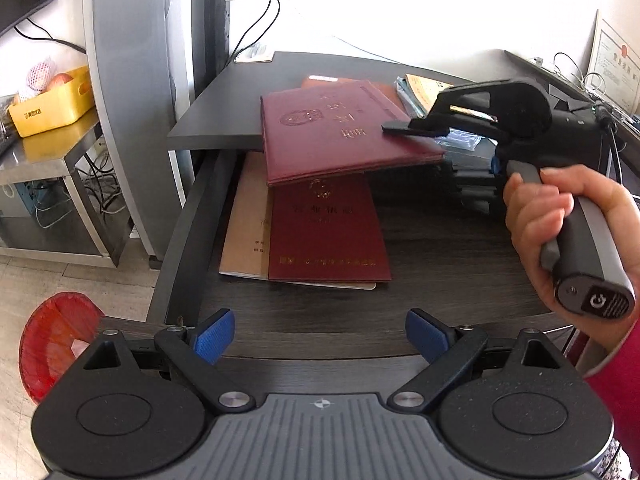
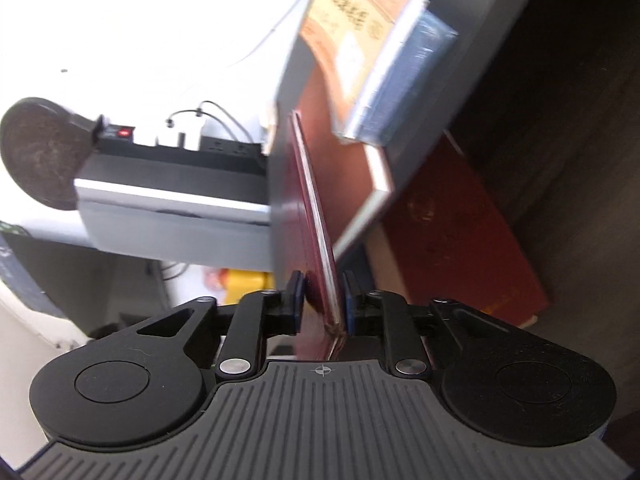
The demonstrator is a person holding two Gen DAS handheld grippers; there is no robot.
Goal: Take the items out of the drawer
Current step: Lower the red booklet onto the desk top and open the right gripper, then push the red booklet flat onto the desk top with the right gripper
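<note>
Right wrist: right gripper (image 2: 322,304) clamps maroon booklet (image 2: 316,216) (edge-on).

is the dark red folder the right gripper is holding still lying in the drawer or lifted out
Lifted out. The right gripper pinches the dark red folder by its edge, above the desk top. Another red booklet lies in the open drawer.

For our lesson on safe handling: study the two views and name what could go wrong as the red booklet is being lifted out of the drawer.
1. The right gripper pinches the red booklet only near one edge, so it may sag, swing or slip out.
2. The booklet hangs partly over the desk edge; it could catch there.
3. The left gripper is open and empty, so nothing would catch the booklet before it drops onto the red book in the drawer.
</note>
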